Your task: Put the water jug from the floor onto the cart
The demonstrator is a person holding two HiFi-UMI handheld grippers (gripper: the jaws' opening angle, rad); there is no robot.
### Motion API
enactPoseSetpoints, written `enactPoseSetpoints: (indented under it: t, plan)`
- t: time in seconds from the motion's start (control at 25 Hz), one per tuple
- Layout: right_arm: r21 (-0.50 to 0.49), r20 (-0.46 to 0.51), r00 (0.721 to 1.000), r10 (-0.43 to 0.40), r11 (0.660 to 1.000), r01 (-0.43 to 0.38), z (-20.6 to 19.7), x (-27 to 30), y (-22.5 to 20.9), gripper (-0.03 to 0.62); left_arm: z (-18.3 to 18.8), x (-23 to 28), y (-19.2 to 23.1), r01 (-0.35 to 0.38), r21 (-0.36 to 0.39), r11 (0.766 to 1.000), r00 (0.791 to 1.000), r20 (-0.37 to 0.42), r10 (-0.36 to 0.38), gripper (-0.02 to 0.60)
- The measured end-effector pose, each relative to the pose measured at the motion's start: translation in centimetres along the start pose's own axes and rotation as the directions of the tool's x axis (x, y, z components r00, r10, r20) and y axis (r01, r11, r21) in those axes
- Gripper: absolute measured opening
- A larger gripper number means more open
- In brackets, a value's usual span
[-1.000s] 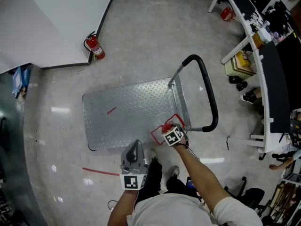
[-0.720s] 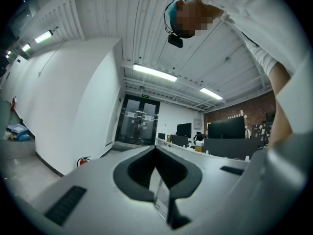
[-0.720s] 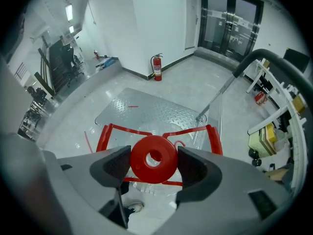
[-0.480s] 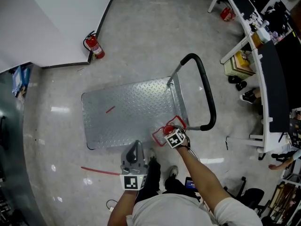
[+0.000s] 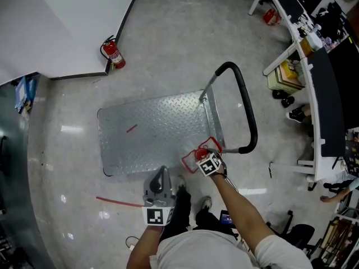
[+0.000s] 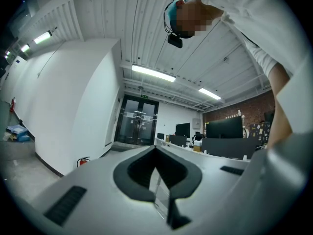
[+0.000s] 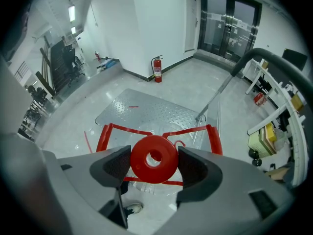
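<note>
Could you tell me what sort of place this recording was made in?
Probably an office or lab workspace: long desks along one side, a fire extinguisher by a white wall, and glass double doors beyond a polished floor.

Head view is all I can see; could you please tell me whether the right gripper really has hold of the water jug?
Observer: Yes. The right gripper is shut on the red cap of the water jug, with one jaw on each side.
Operator: Thank you. Is the left gripper carrying anything?
Observer: No. The left gripper is shut with nothing between its jaws, and it points up at the ceiling.
Operator: Is the grip centred on the cap?
Observer: It looks so: the cap sits midway between the two jaws, with its centre hole showing.
</note>
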State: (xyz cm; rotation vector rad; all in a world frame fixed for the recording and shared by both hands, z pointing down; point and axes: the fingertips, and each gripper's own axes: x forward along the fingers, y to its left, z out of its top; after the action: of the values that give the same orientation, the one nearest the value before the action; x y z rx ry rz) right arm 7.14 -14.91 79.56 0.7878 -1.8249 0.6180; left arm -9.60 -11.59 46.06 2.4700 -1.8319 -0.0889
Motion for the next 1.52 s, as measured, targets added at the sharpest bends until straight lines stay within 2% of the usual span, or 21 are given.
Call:
enactPoseSetpoints:
  t: [0.4, 0.6, 0.64, 0.68, 0.76, 0.8, 0.88, 1.08, 1.2, 1.28, 1.4, 1.52]
  plan:
    - [-0.018, 0.03, 0.999, -0.028, 0.999, 0.028, 0.0, -1.6, -0.2, 0.298, 0.3, -0.8, -1.0, -0.001, -0.007, 1.0, 1.0, 0.001, 0.001, 0.003]
    - [0.032, 0.14, 0.989, -0.049, 0.998, 0.045, 0.7, -5.0, 0.1, 0.294, 0.6, -1.0, -1.5, 0.008, -0.001, 1.0, 1.0, 0.021, -0.008, 0.003]
    - [0.034, 0.175, 0.983, -0.061, 0.998, 0.056, 0.9, -6.0, 0.2, 0.269, 0.6, -1.2, -1.7, 0.01, 0.001, 1.0, 1.0, 0.025, -0.01, 0.003]
    - [0.032, 0.215, 0.974, -0.078, 0.997, 0.073, 1.1, -7.2, 0.4, 0.216, 0.7, -1.4, -1.9, 0.011, 0.002, 1.0, 1.0, 0.029, -0.011, 0.003]
    - [0.03, 0.304, 0.944, -0.124, 0.992, 0.121, 1.6, -10.0, 0.7, 0.097, 1.0, -1.8, -2.4, 0.009, 0.0, 1.0, 0.999, 0.031, -0.009, 0.003]
    - [0.032, 0.352, 0.925, -0.144, 0.989, 0.142, 1.8, -11.6, 0.8, 0.061, 1.2, -2.1, -2.8, 0.007, -0.002, 1.0, 1.0, 0.031, -0.007, 0.003]
    - [0.039, 0.446, 0.881, -0.158, 0.987, 0.157, 2.2, -14.9, 1.3, 0.03, 1.8, -2.8, -3.7, 0.006, -0.003, 1.0, 0.999, 0.035, -0.006, 0.003]
    - [0.088, 0.637, 0.76, -0.131, 0.991, 0.098, 2.3, -23.6, 3.6, 0.012, 3.3, -5.0, -6.6, 0.01, -0.003, 1.0, 0.999, 0.043, -0.009, 0.003]
    - [0.138, 0.705, 0.697, -0.132, 0.989, 0.047, 1.2, -28.0, 4.5, 0.012, 4.5, -6.3, -7.8, -0.001, 0.018, 1.0, 0.998, 0.07, 0.0, 0.003]
    - [0.147, 0.743, 0.654, -0.141, 0.988, 0.045, 0.3, -30.6, 5.1, 0.012, 5.3, -7.2, -8.8, -0.005, 0.023, 1.0, 0.996, 0.087, 0.003, 0.003]
    - [0.123, 0.787, 0.601, -0.138, 0.99, 0.065, -0.4, -33.4, 5.9, 0.012, 6.2, -8.5, -10.2, -0.007, 0.025, 1.0, 0.994, 0.105, 0.004, 0.003]
    - [0.102, 0.815, 0.566, -0.125, 0.992, 0.071, -0.9, -35.2, 6.4, 0.012, 6.3, -9.6, -11.5, -0.012, 0.026, 1.0, 0.994, 0.112, 0.009, 0.003]
